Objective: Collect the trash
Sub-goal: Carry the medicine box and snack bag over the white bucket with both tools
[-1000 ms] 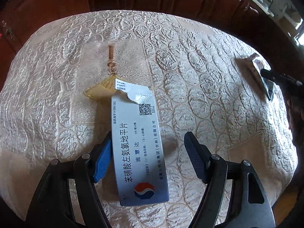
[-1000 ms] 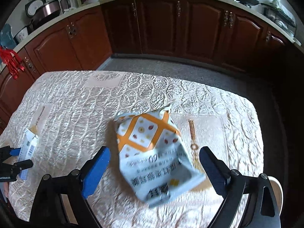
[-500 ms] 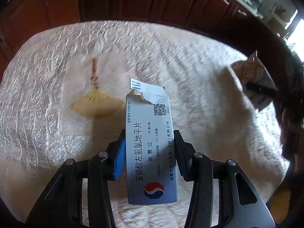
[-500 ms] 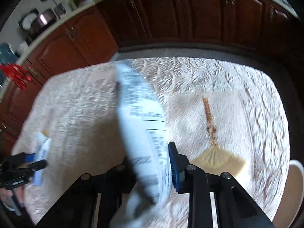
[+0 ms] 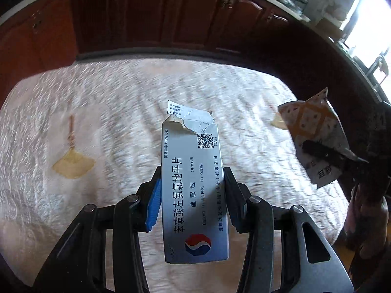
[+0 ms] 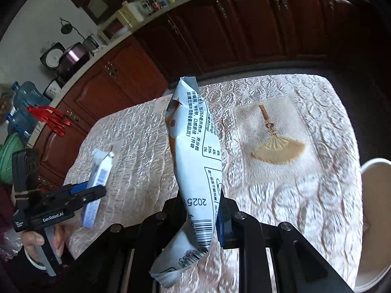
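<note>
My left gripper (image 5: 191,195) is shut on a grey-white medicine box (image 5: 194,178) with a torn top flap and holds it above the table. The box also shows in the right wrist view (image 6: 97,180), in the left gripper (image 6: 80,195). My right gripper (image 6: 199,210) is shut on a white and orange snack bag (image 6: 195,151), lifted clear of the cloth and standing upright. The same bag shows at the right of the left wrist view (image 5: 315,136), in the right gripper (image 5: 325,156).
The table carries a cream quilted cloth (image 5: 117,112) with embroidered fan motifs (image 6: 278,149). A white bin rim (image 6: 374,210) sits at the table's right edge. Dark wooden cabinets (image 6: 244,34) stand behind. Blue water bottles (image 6: 22,107) stand at far left.
Both grippers closed on their items, the left on the box and the right on the bag. Both have since lifted them off the cloth.
</note>
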Demonstrator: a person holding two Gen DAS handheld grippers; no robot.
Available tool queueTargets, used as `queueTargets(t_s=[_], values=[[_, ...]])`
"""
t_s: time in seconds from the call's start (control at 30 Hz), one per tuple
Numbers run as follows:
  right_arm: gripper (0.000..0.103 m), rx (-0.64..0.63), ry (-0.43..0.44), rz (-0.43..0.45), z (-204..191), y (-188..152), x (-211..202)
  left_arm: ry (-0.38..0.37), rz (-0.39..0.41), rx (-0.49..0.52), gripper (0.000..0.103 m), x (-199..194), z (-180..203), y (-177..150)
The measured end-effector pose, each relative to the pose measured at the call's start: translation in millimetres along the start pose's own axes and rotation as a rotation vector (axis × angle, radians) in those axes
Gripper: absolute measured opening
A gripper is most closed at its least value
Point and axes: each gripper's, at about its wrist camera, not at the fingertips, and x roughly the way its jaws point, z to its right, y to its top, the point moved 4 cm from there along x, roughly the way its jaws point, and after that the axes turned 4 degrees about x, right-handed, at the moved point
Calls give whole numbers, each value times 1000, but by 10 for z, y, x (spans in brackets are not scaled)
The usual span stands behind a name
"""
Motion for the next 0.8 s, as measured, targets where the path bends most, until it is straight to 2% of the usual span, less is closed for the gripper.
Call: queueTargets(t_s=[0.27, 0.8], values=[[18, 92, 13, 66, 257, -143, -420, -39, 18, 117, 44, 24, 695, 111], [18, 267, -113, 214, 1200, -326, -1320, -131, 20, 301, 44, 229, 1947, 333]])
